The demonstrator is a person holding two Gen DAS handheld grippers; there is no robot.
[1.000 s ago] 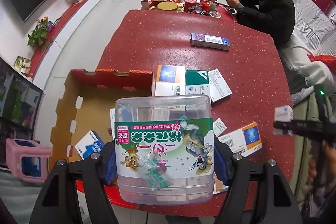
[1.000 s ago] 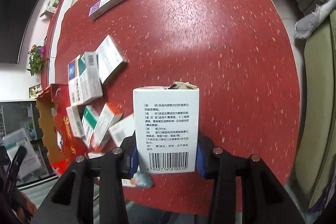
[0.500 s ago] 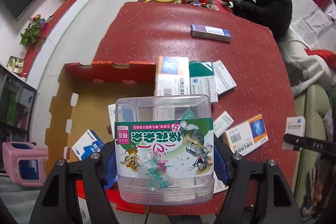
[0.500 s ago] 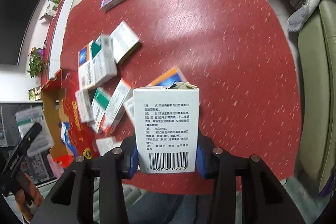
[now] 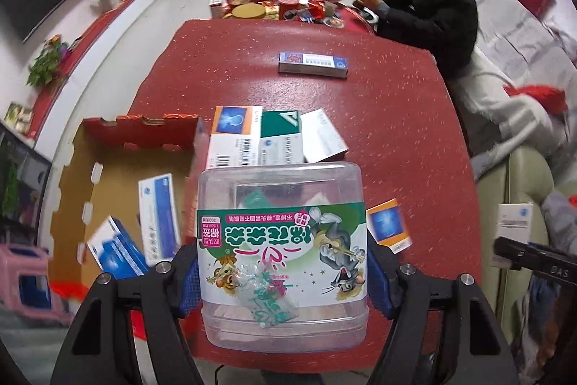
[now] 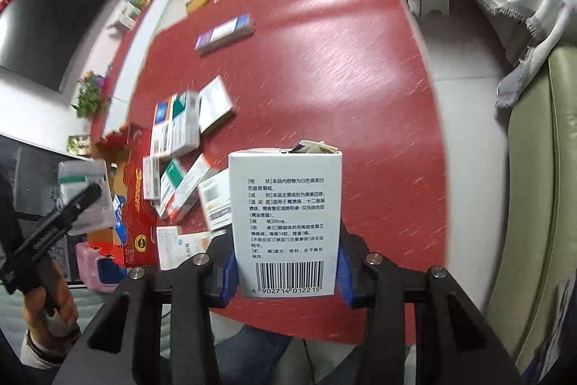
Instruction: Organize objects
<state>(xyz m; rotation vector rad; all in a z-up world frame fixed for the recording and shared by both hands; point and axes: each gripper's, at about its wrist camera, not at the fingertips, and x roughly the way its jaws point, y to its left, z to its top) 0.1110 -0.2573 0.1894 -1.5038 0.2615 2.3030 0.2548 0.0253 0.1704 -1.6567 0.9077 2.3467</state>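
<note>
Left wrist view: left gripper [image 5: 283, 271] clamps the clear plastic tub [image 5: 283, 255] above the table edge beside the open cardboard box [image 5: 108, 161], best lowered level; right wrist view: right gripper [image 6: 286, 271] grips a white medicine carton [image 6: 286, 222] upright over the red table [image 6: 360, 78].

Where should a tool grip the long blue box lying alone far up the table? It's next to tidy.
Grip the blue box across its narrow width, at mid-length, coming from above. It lies flat with bare table all round, so both long sides look free for the fingers.
</note>
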